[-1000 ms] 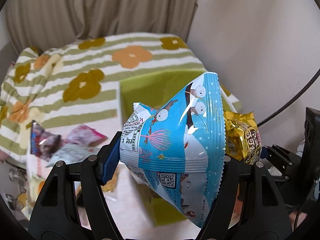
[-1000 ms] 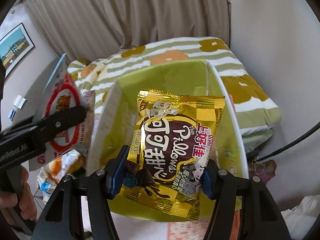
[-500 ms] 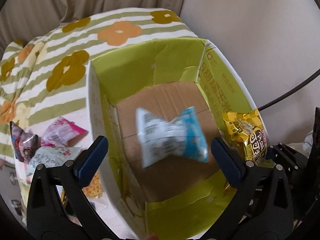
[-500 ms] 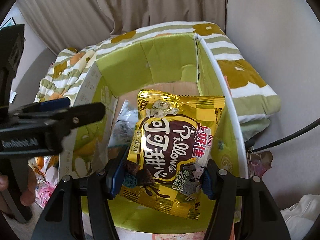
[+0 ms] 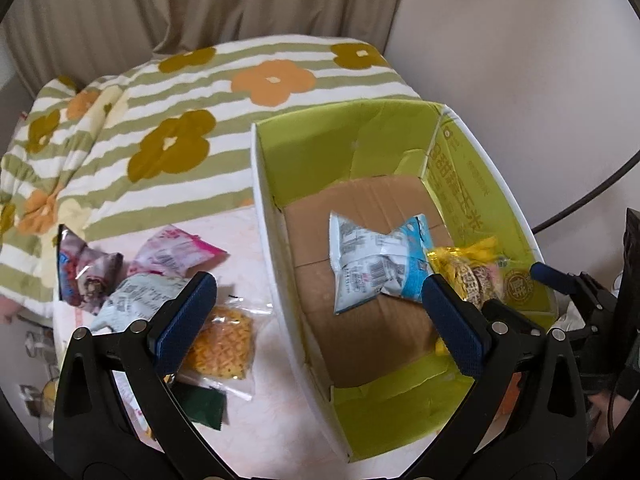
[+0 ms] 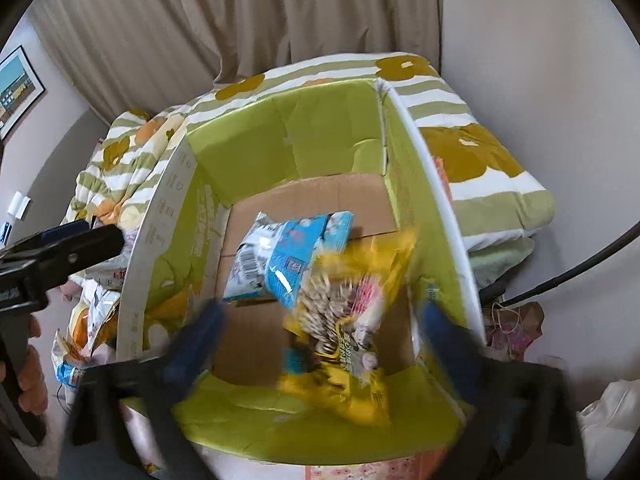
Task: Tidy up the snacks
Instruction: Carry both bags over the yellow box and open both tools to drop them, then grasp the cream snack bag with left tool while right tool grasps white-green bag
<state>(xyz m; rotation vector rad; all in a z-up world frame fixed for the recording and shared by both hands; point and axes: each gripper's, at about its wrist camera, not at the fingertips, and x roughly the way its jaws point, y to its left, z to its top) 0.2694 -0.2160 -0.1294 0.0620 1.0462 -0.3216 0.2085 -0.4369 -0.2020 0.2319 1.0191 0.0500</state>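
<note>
A green cardboard box [image 5: 480, 184] stands open on the table; it also shows in the right wrist view [image 6: 280, 136]. A blue snack bag [image 5: 380, 264] lies on its brown floor, also seen in the right wrist view [image 6: 288, 252]. My left gripper [image 5: 316, 320] is open and empty above the box's left wall. My right gripper [image 6: 320, 336] is open over the box, blurred. The gold Pillows bag [image 6: 344, 328] is blurred and loose between its fingers, inside the box; it shows in the left wrist view [image 5: 468, 272] beside the blue bag.
Several loose snack packs lie on the table left of the box: a pink one [image 5: 176, 252], a purple one [image 5: 80, 276], a pale one [image 5: 136, 300], a clear bag of orange snacks [image 5: 224, 340]. A flowered striped blanket [image 5: 200, 92] lies behind. Curtain and wall stand beyond.
My left gripper opened and dropped the blue bag into the box, then drew left. My right gripper moved over the box and opened; the gold bag is falling free.
</note>
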